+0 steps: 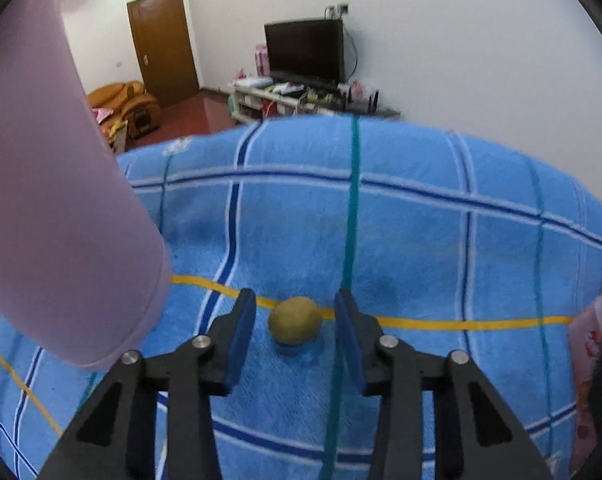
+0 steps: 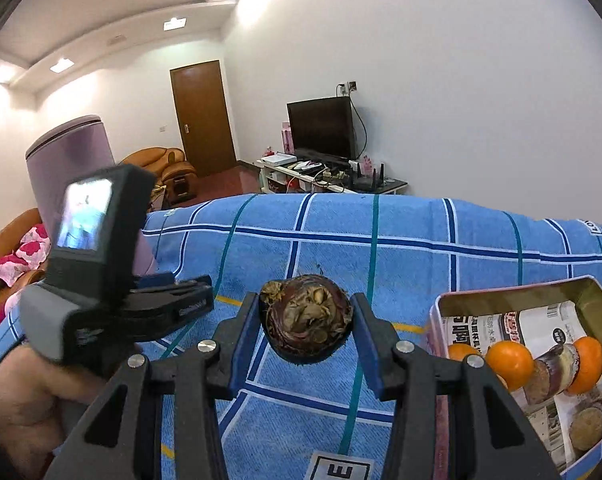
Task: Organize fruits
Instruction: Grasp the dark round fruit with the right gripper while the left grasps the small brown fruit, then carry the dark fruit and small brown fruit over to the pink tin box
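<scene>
In the left wrist view a small yellow-green fruit lies on the blue checked cloth. My left gripper is open, its jaws standing on either side of the fruit without touching it. In the right wrist view my right gripper is shut on a dark brown round water chestnut, held above the cloth. To its right is a pink metal tin holding oranges and several brown fruits. The left gripper's body shows at the left.
A tall purple cylinder stands on the cloth at the left, close to my left gripper; it also shows in the right wrist view. The tin's pink edge is at the right. Behind the table are a TV, a door and sofas.
</scene>
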